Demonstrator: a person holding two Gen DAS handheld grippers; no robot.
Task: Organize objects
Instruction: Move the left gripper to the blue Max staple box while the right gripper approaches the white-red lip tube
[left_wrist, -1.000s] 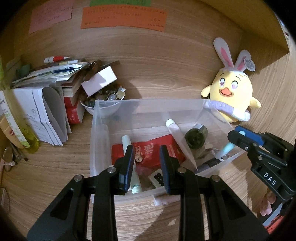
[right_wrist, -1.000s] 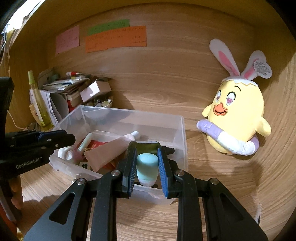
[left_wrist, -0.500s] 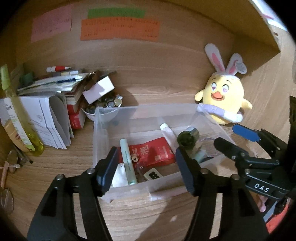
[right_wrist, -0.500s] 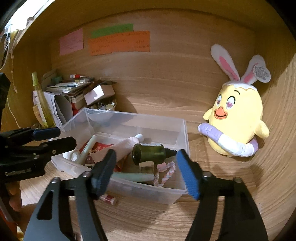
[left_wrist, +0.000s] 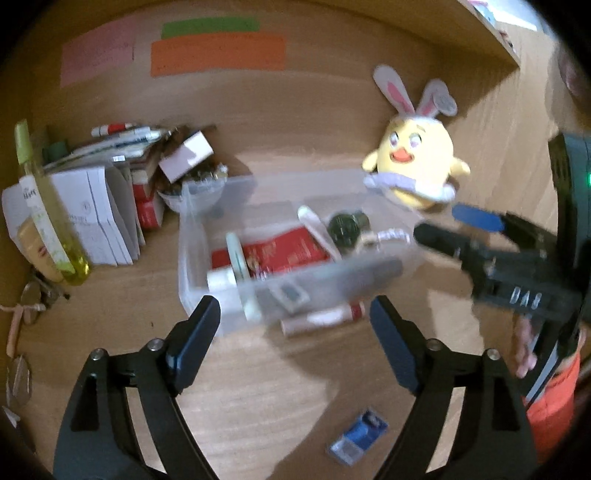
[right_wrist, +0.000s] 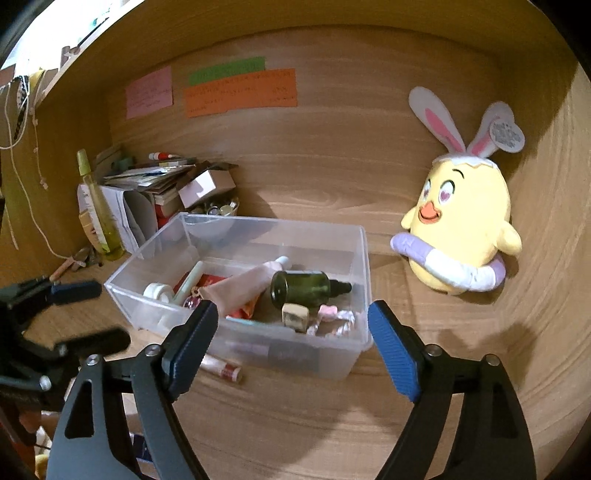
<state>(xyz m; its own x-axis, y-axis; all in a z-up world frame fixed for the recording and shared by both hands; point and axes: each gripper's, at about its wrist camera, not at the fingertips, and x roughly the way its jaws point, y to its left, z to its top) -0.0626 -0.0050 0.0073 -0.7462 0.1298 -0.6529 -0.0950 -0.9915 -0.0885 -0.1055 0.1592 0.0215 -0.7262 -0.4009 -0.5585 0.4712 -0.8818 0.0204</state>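
A: Wooden table (right_wrist: 295, 424), notes on the back wall. Where's our bin?

B: Bin (right_wrist: 334, 363) mid-table, bottle (right_wrist: 301, 288) and tube (right_wrist: 240, 286) inside. Both our grippers, left (left_wrist: 293, 315) and right (right_wrist: 291, 319), just spread their fingers, nothing between. Lip balm (right_wrist: 221, 366) lies outside.

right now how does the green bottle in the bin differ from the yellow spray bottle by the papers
The green bottle is dark, squat and lies on its side inside the clear bin; the yellow spray bottle is pale, tall, slim and stands upright on the desk beside the papers. The green one has a black tip, the yellow one a light green cap. Both look see-through.
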